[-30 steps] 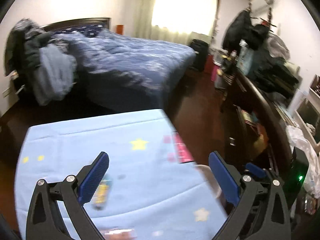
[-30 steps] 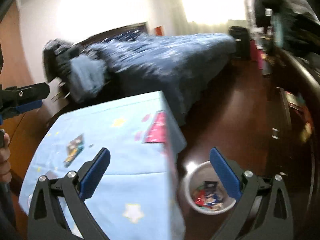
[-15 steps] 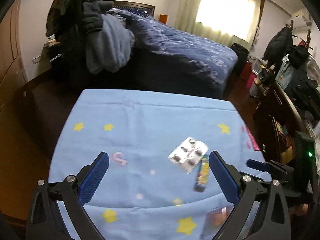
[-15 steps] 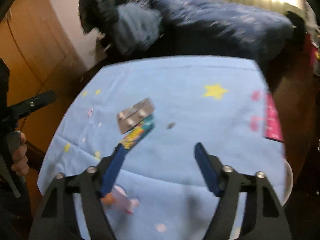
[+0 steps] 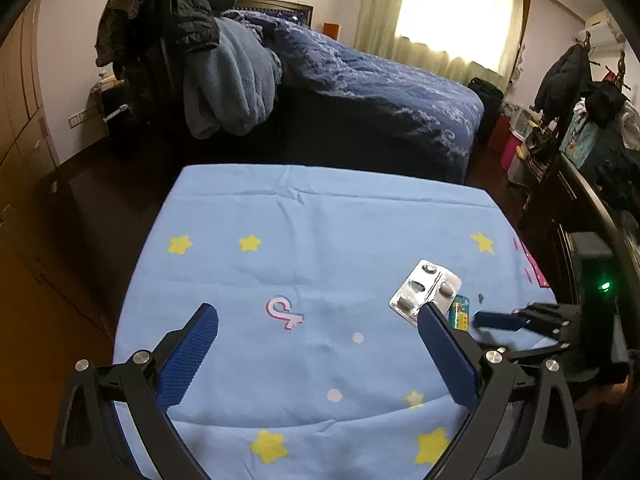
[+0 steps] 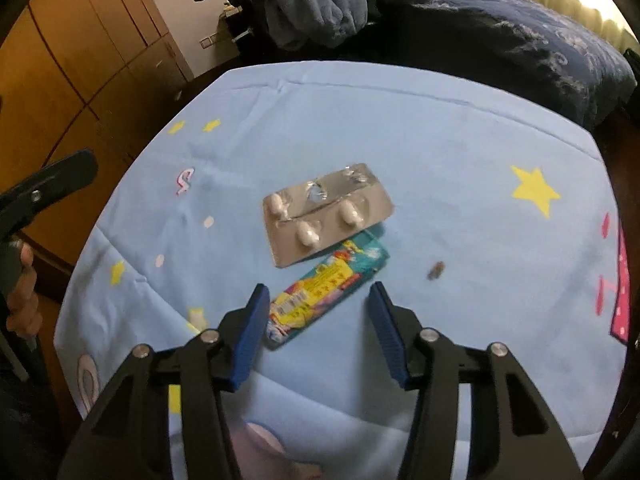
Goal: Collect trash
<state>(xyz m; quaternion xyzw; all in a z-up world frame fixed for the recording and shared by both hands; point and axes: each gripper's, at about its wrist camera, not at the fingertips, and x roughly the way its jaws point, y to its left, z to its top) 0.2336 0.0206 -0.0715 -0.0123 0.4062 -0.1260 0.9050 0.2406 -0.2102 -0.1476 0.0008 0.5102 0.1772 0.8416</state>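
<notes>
Right wrist view looks steeply down at the right gripper (image 6: 318, 306), whose jaws have just been closing and now stand half apart; the pads press on nothing. The near end of a bright candy wrapper (image 6: 324, 290) lies flat on the cloth between and just ahead of the blue fingers (image 6: 250, 336), with its lower left corner hidden behind the left one. Overlapping the wrapper's far end is a silver pill sheet (image 6: 326, 214), creased across the middle, with some pills left in it. A small dark crumb (image 6: 436, 270) sits to the right, too blurred to identify. All of it rests on a light blue cloth (image 6: 460, 140) with yellow stars. At the left edge a hand (image 6: 22, 292) grips a black handle, mostly cut off by the frame.

From the left wrist view, the left gripper (image 5: 316, 326) hangs over bare cloth (image 5: 320, 240) with its fingers spread wide and nothing between them. Its right finger covers the near corner of the pill sheet (image 5: 426, 290), and only a sliver of the wrapper (image 5: 459, 312) shows beside it. The right gripper's (image 5: 496, 320) tip pokes in from the right, blurred. Beyond the cloth stand a bed (image 5: 380, 92) with a dark blue quilt and a heap of clothes (image 5: 192, 52), then a bright curtained window (image 5: 456, 12)
</notes>
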